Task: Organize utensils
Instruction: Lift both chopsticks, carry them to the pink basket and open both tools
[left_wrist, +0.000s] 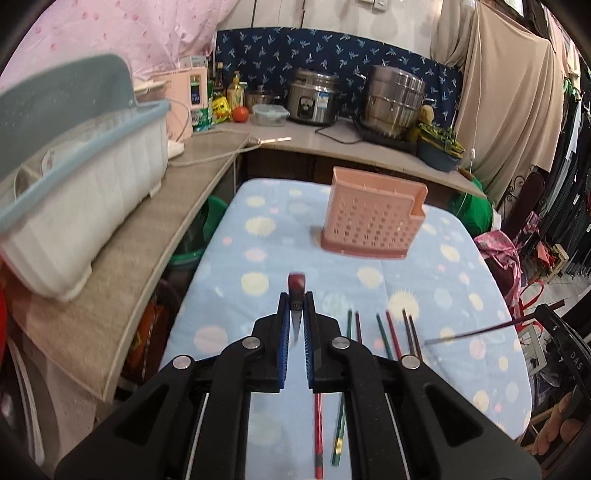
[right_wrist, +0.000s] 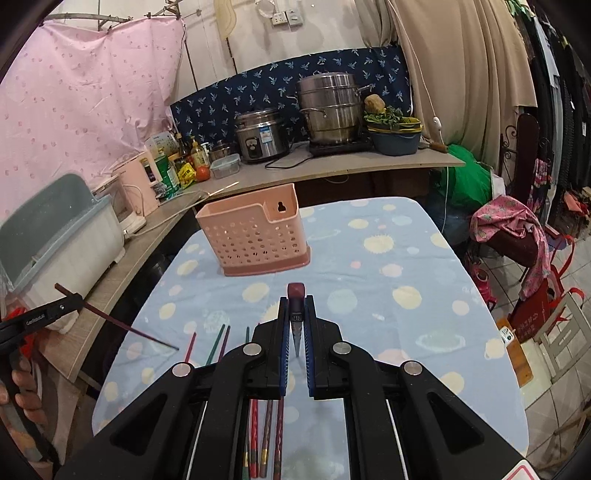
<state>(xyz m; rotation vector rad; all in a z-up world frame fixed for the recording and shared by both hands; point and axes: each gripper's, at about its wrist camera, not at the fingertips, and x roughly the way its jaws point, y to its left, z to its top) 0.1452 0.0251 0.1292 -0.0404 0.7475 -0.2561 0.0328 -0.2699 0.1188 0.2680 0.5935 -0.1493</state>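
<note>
While each hand has a stick pinched, the work is steering both into one narrow basket without crossing them. Far left, a white dish rack (left_wrist: 74, 221) sits on the counter, out of the way. Next comes the left gripper (left_wrist: 296, 310), clenched on a dark red chopstick (left_wrist: 296, 286) that runs along the jaws, blunt end poking forward. Ahead and slightly right, the pink holder (left_wrist: 373, 225) stands upright on the table (left_wrist: 266, 221); nothing shows above its rim. Loose chopsticks (left_wrist: 391, 332) lie on the cloth nearer the camera. Furthest right, the right gripper (right_wrist: 296, 310) grips a second chopstick (right_wrist: 296, 291) the same way. I'd take one hand at a time over the open top, tip the stick near vertical, lower it inside the wall, then let go
</note>
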